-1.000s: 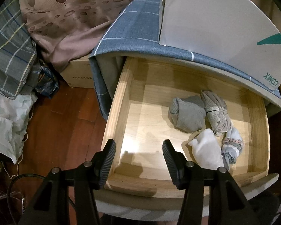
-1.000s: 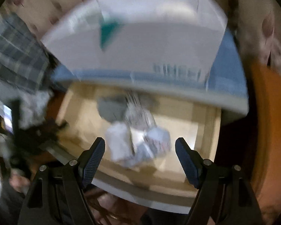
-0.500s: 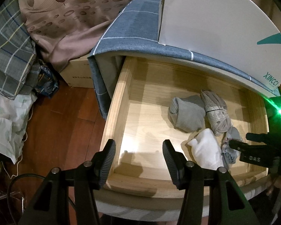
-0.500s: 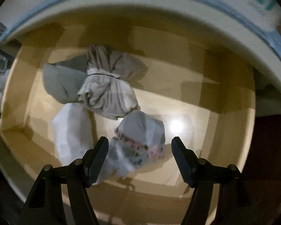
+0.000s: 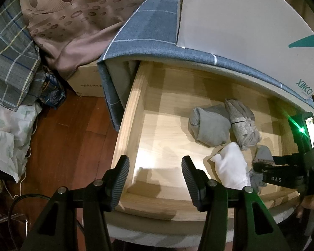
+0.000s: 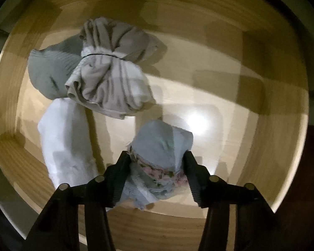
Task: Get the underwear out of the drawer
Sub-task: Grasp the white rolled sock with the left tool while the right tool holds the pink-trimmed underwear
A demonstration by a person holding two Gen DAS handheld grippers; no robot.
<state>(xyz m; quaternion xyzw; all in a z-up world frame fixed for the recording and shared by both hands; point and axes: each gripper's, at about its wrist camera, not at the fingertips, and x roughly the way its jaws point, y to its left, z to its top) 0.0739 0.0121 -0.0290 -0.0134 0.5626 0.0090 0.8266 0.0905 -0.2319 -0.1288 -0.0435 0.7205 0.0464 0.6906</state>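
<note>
Closing on the blue-grey bundle (image 6: 161,146) with the floral trim, low centre of the right wrist view, is the step in hand. Right gripper (image 6: 156,163) has both fingers (image 6: 120,175) against the cloth on either side, roughly half closed, fabric bulging between them. I judge it a grasp just made or nearly made; how firm the squeeze is, can't tell.

To do it well: bite the thick middle of the roll, not the frayed loose end hanging toward the bottom of frame, or it will unroll on the lift. Pull straight up over the front wall of the drawer (image 6: 261,125). Watch the white roll (image 6: 62,142) lying just beside it at lower left; it could drag along.

Striped bundle (image 6: 111,71) tied with a band and the plain grey roll (image 6: 50,71) sit further back, upper left, touching each other.

Left gripper (image 5: 155,167) hangs over the front left corner of the drawer, fingers spread wide, holding nothing. In its view the right gripper reaches in from the right edge.
</note>
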